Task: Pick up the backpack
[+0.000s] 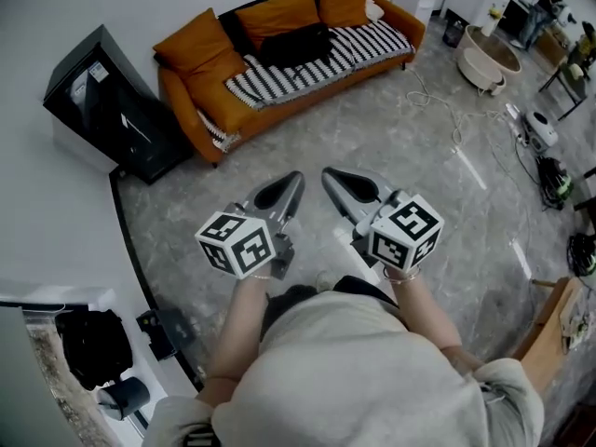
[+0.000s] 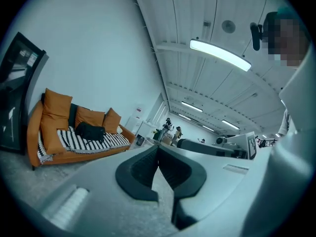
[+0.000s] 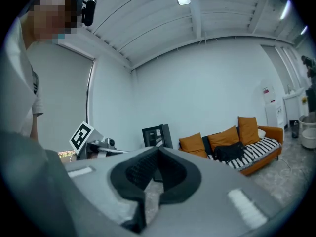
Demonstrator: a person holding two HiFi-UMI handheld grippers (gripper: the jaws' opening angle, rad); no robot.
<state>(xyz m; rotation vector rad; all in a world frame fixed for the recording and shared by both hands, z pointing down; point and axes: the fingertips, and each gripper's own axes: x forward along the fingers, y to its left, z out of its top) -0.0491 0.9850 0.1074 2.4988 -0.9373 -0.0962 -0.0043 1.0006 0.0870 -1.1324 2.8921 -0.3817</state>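
A black backpack (image 1: 293, 43) lies on the striped seat of an orange sofa (image 1: 191, 110) at the far side of the room; it also shows as the black backpack (image 2: 90, 131) in the left gripper view and the black backpack (image 3: 228, 151) in the right gripper view. Both grippers are held level in front of the person, well short of the sofa. My left gripper (image 1: 296, 180) is shut with nothing in it, its jaws meeting at the tips (image 2: 158, 148). My right gripper (image 1: 328, 175) is shut and empty too, its jaws touching (image 3: 158, 149).
A black cabinet-like screen (image 1: 112, 105) stands left of the sofa against the wall. Cables (image 1: 447, 110), a round tub (image 1: 489, 59) and other gear lie on the grey floor at the right. Orange cushions (image 1: 279, 12) line the sofa back.
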